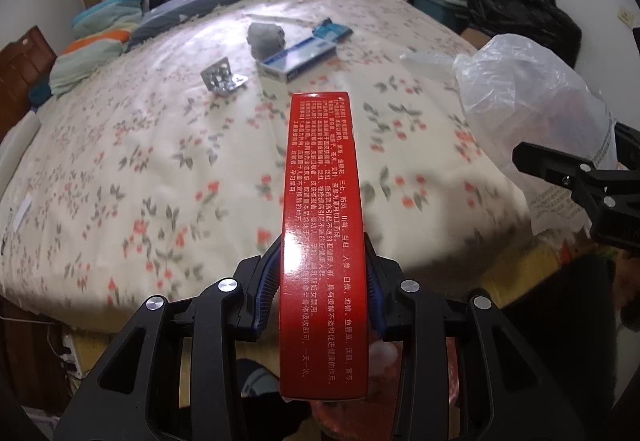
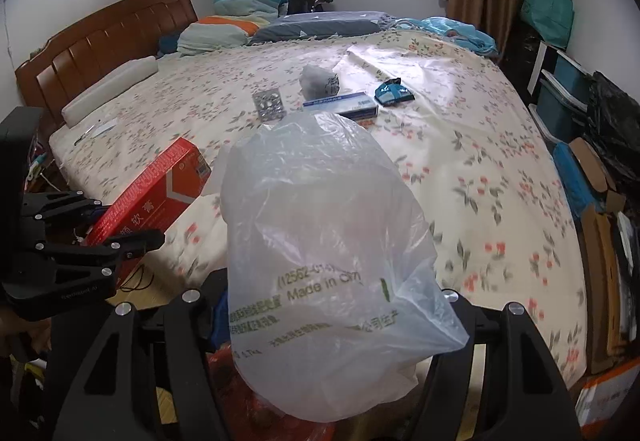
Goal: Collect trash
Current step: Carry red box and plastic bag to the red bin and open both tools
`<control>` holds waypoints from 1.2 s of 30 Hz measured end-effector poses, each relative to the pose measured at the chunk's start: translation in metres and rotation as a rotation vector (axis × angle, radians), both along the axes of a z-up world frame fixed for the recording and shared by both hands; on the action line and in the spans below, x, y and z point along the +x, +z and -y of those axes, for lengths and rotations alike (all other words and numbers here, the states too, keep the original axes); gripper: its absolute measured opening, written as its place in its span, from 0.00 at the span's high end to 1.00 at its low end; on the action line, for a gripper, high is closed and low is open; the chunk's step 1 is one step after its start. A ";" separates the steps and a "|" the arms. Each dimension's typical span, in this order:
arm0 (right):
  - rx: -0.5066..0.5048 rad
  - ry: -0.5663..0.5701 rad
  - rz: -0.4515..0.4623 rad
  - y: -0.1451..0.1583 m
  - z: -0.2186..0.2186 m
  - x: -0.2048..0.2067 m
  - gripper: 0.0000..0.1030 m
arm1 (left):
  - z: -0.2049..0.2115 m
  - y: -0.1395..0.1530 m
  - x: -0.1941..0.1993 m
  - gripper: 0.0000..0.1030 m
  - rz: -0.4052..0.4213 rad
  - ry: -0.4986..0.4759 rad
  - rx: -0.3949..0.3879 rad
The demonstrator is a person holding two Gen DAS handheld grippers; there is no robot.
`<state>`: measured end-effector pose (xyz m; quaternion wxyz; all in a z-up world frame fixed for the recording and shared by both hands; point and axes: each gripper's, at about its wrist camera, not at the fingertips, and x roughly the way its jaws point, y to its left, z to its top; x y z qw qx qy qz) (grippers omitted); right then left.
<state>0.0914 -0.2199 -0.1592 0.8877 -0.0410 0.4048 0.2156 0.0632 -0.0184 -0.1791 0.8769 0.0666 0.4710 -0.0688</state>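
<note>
My left gripper is shut on a long red box with small print, held above the near edge of the bed; the box also shows in the right wrist view. My right gripper is shut on a clear plastic bag, which hides its fingertips; the bag shows at the right in the left wrist view. On the floral bedspread lie a silver blister pack, a grey crumpled wad, a blue-white box and a blue wrapper.
A wooden headboard and a white pillow stand at the left, folded bedding at the back. Storage bins, black bags and cardboard boxes crowd the right side of the bed.
</note>
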 end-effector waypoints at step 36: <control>-0.187 0.152 -0.480 -0.211 -0.027 -0.123 0.36 | 0.014 -0.219 -0.103 0.64 -0.539 -0.072 0.086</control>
